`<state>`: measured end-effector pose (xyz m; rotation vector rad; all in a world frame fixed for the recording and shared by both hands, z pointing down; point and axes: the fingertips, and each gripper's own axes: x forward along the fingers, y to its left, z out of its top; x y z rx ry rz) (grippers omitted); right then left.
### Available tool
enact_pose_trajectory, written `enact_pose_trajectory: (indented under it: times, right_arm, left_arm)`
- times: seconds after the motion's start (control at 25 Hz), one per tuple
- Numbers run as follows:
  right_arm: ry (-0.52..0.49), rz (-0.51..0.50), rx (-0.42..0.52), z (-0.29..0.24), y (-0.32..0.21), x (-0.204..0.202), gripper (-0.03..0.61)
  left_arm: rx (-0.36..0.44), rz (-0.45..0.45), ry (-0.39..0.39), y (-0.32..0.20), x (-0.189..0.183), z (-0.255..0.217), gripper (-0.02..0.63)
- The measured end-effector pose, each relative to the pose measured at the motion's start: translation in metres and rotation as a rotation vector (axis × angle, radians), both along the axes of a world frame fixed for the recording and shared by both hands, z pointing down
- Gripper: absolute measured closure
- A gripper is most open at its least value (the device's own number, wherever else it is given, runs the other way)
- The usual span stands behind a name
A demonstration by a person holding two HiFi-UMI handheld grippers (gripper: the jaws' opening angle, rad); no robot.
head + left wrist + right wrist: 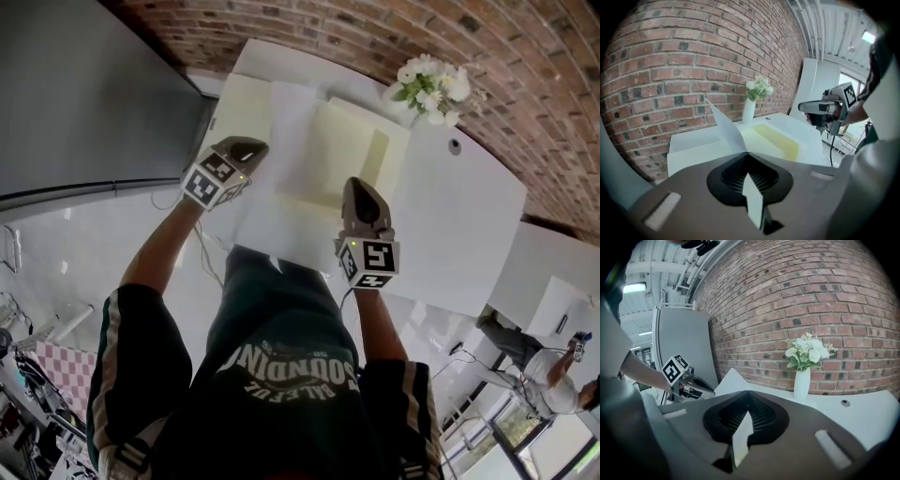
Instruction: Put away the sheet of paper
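The person's dark shirt (291, 375) is filling the near foreground of the head view, with both forearms reaching forward from it. The left gripper (251, 148) is fully closed. In the left gripper view its jaws are meeting on the edge of the sheet of paper (295, 131), and a narrow strip of that sheet is showing in the recess behind the pads. Ahead of this gripper the sheet is rising as a bent white flap, leaning up and to the gripper's left.

The right gripper (360, 186) is likewise clamping the sheet. The right gripper view is showing its jaws pressed together with a white strip of paper caught between them. The sheet is spanning the gap between the two grippers, held at opposite sides above the white table (469, 216).

Below and ahead of both grippers a yellow folder (342, 150) is lying flat on the table. Whether the sheet's far edge is touching the folder cannot be settled from these views. Beyond the right gripper's tip, slightly to its right, a white vase of flowers (429, 89) is standing upright near the brick wall (375, 28). The two grippers are sitting near each other, each appearing in the other's view.
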<state>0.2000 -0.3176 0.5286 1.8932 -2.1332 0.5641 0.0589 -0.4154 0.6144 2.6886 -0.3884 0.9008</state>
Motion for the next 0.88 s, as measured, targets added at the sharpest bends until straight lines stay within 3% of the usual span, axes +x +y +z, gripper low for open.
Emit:
enact_pose_trajectory:
  times: [0.36,0.88]
  right_arm:
    - [-0.005,0.014,-0.037,0.015,0.000,0.002,0.578]
    - [-0.017,0.044,-0.061,0.028,-0.002,0.013,0.578]
  left_arm:
    - [-0.037,0.000,-0.057,-0.021,-0.013,0.030,0.603]
    - [-0.108,-0.023,-0.038,-0.018,0.004,0.054,0.603]
